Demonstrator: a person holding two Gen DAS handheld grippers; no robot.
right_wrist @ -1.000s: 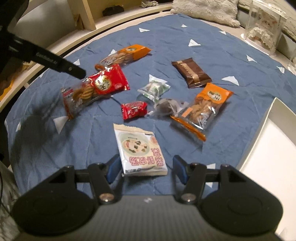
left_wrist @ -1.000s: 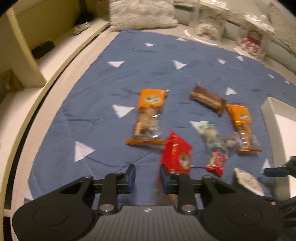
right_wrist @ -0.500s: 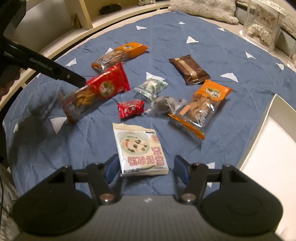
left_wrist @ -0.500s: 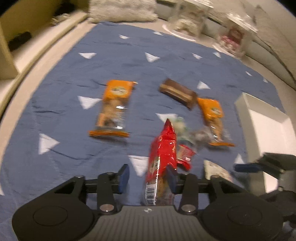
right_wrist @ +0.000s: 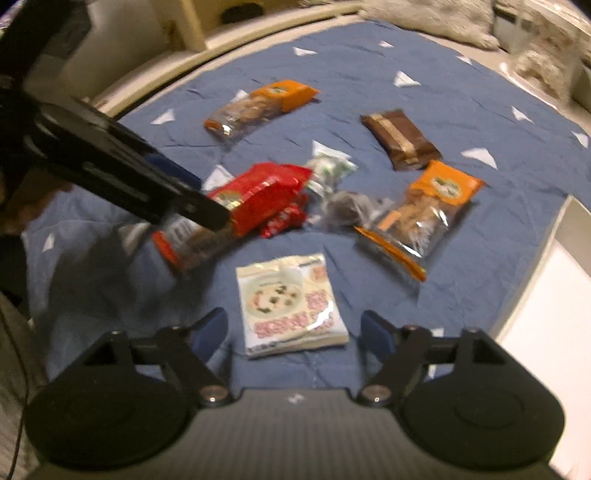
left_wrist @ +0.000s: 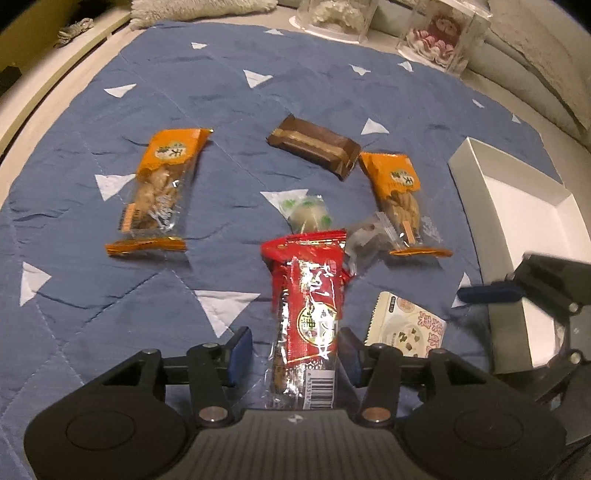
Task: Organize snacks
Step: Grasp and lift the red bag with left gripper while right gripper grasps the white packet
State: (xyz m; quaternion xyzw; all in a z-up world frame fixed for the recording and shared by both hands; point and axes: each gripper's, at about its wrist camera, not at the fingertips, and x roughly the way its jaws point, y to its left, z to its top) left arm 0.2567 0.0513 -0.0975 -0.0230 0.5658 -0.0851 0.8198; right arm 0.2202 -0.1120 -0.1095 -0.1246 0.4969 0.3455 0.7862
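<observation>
My left gripper (left_wrist: pixel 293 350) holds a long red snack pack (left_wrist: pixel 308 317) above the blue quilt; the pack touches the right pad while the left pad stands apart from it. The pack also shows in the right wrist view (right_wrist: pixel 255 199), pinned by the left gripper's finger (right_wrist: pixel 147 188). My right gripper (right_wrist: pixel 293 332) is open, low over a white rice-cracker pack (right_wrist: pixel 288 302). Two orange packs (left_wrist: pixel 159 192) (left_wrist: pixel 400 195), a brown bar (left_wrist: pixel 314 146), a green-white sweet (left_wrist: pixel 306 210) and a dark wrapped sweet (left_wrist: pixel 369 236) lie on the quilt.
A white box (left_wrist: pixel 513 221) lies open at the quilt's right edge; it also shows in the right wrist view (right_wrist: pixel 546 295). Two clear display cases (left_wrist: pixel 439 33) and a fluffy cushion (left_wrist: pixel 199 7) stand at the back. A pale curved ledge (left_wrist: pixel 44 85) borders the left.
My left gripper has lifted the red pack off the quilt and carried it right, toward the middle sweets. The right gripper has shifted slightly over the white pack.
</observation>
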